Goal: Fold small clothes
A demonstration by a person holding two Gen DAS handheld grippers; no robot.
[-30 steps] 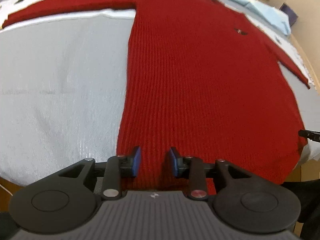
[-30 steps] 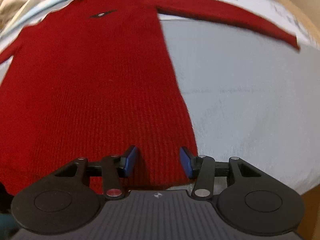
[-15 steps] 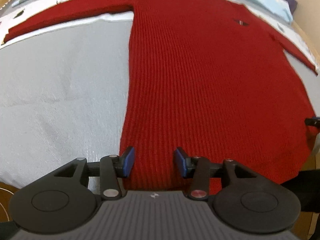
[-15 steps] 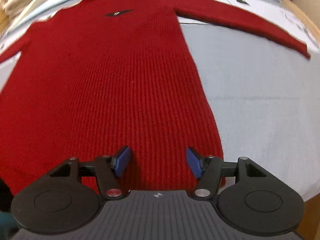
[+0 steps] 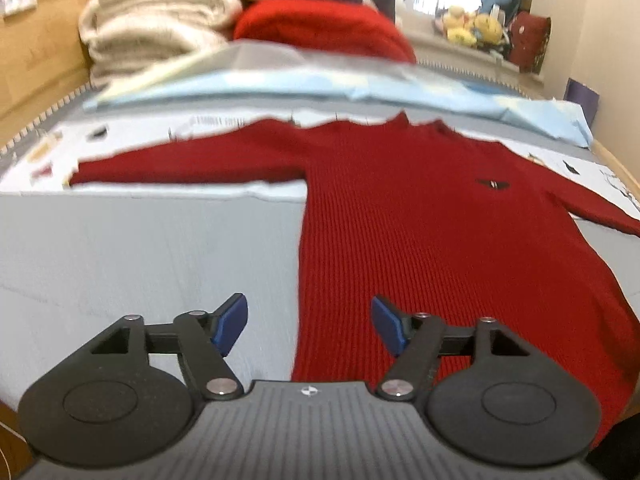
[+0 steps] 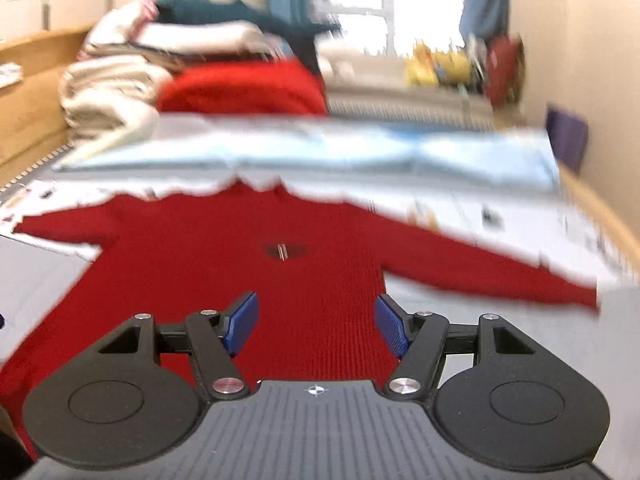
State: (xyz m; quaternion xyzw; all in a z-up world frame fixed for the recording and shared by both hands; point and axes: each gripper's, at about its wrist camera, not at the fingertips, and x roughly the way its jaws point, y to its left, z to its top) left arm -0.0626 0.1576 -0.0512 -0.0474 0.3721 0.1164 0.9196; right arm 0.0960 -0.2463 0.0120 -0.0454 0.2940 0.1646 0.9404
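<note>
1. Red sweater spread flat on grey sheet, sleeves out.
2. Left gripper above sweater's hem edge, jaws opening, nothing between.
3. Right gripper over sweater's lower body, jaws apart, empty.

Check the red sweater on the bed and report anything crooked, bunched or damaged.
Nothing stands out. The red sweater lies flat on the grey cover, front up, both sleeves spread sideways, with no visible bunching or damage. Both views are somewhat blurred, so small flaws could be missed.
</note>
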